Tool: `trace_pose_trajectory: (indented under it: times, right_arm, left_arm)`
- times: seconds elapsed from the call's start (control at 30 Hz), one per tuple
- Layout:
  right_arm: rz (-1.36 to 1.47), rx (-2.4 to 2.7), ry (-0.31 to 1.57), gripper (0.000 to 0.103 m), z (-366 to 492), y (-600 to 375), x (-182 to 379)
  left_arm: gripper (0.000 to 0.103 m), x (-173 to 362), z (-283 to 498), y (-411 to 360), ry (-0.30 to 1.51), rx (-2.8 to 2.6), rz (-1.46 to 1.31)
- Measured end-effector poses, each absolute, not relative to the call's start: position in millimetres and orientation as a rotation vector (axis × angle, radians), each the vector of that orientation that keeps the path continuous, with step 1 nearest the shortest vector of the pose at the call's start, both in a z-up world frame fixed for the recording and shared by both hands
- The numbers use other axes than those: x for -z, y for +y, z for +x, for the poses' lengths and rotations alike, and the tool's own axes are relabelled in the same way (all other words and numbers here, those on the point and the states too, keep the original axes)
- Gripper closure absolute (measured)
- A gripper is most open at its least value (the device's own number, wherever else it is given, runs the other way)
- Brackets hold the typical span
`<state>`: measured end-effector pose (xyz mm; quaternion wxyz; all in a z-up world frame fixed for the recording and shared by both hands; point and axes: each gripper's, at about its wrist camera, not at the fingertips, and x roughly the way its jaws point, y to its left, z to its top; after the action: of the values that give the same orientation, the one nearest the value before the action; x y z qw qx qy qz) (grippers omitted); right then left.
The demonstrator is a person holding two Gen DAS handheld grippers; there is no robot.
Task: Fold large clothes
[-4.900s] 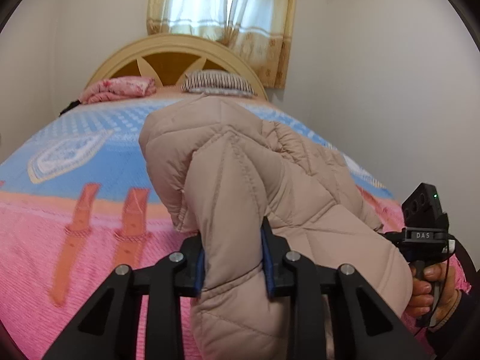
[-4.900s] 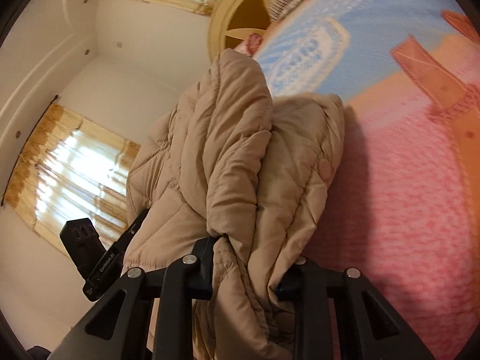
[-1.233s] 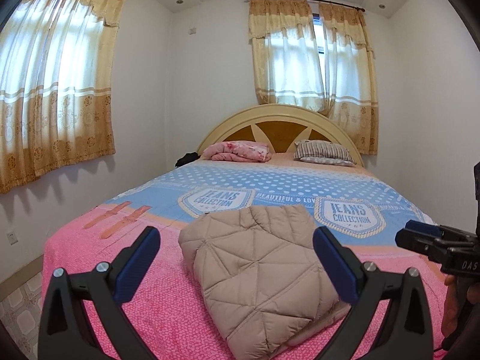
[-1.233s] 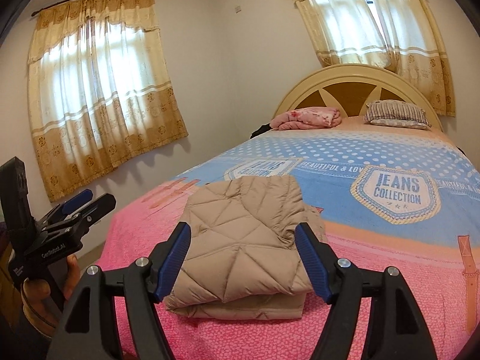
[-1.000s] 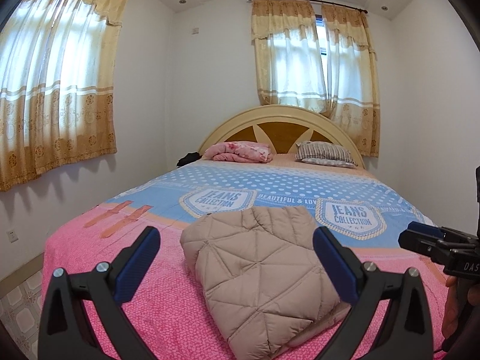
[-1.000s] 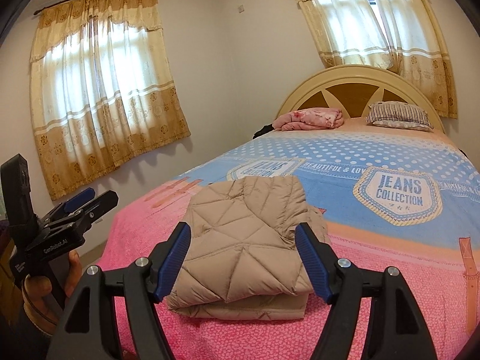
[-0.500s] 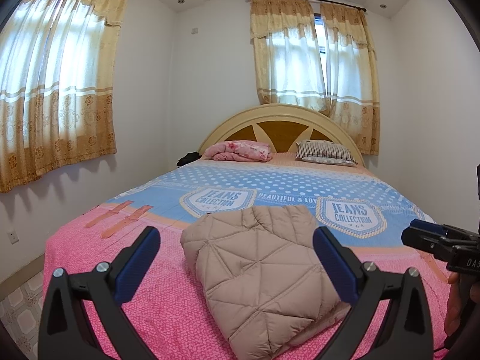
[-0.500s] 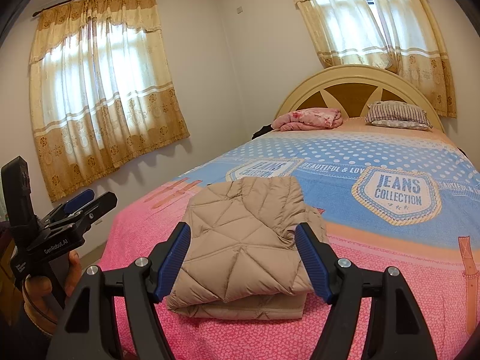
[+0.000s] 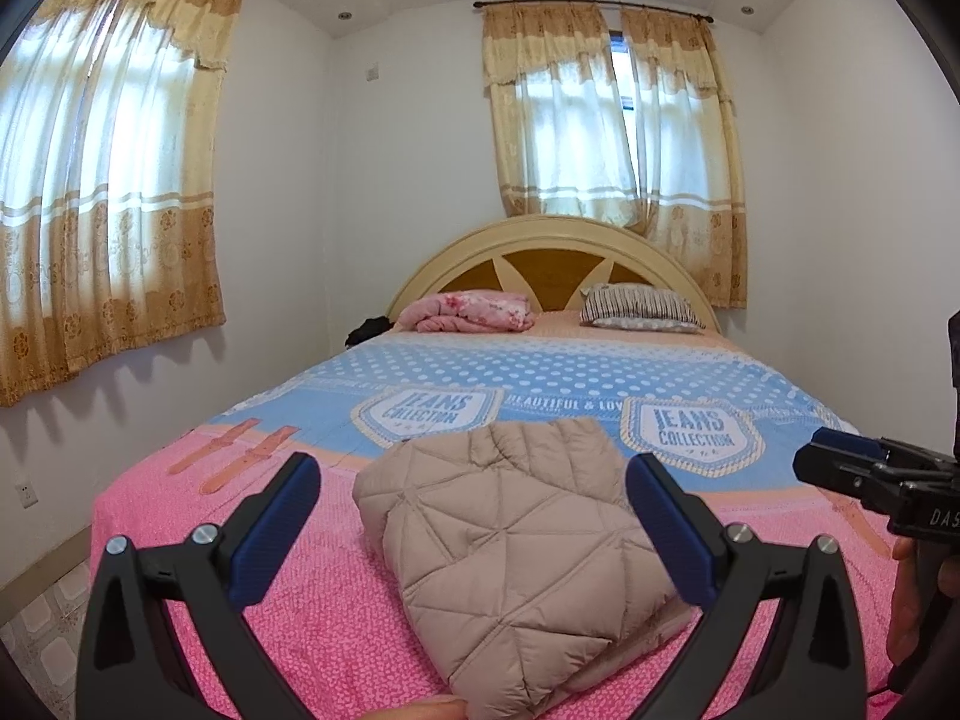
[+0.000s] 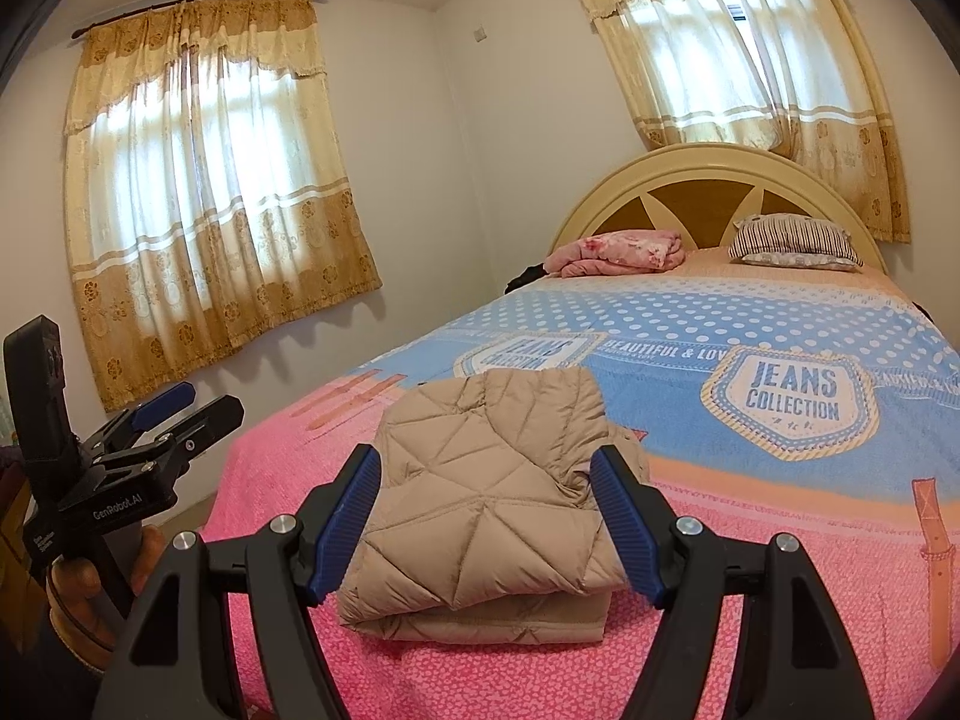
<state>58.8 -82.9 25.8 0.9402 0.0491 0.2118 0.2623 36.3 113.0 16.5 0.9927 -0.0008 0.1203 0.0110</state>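
Observation:
A beige quilted puffer jacket [image 9: 516, 552] [image 10: 486, 504] lies folded into a compact stack on the pink foot end of the bed [image 9: 300, 618] [image 10: 750, 630]. My left gripper [image 9: 468, 516] hangs back from the bed, open, its blue pads wide apart with nothing between them. My right gripper [image 10: 485, 510] is also open and clear of the jacket, which shows beyond its fingers. Each gripper appears in the other's view, the right gripper [image 9: 840, 471] at the right edge and the left gripper [image 10: 180, 414] at the left edge, held by a hand.
A pink folded blanket [image 9: 468, 312] and a striped pillow [image 9: 639, 306] rest by the curved headboard [image 9: 552, 240]. A dark item [image 9: 369, 330] sits at the bed's far left corner. Curtained windows [image 9: 102, 204] line the walls. Tiled floor [image 9: 42, 618] shows left of the bed.
About five seconds ago both grippers were shut on the bunched jacket; now it lies folded on the bed and both are open and drawn back. Over the last second nothing moved.

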Motion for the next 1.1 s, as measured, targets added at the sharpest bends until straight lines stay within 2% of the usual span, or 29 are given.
trace_pose_trajectory:
  times: [1.1]
  right_arm:
    - [0.088,-0.554,0.443,0.03,53.7,-80.2,-15.9]
  left_arm:
    - [0.0,-13.4,43.2,111.2,0.259,-0.043,0.003]
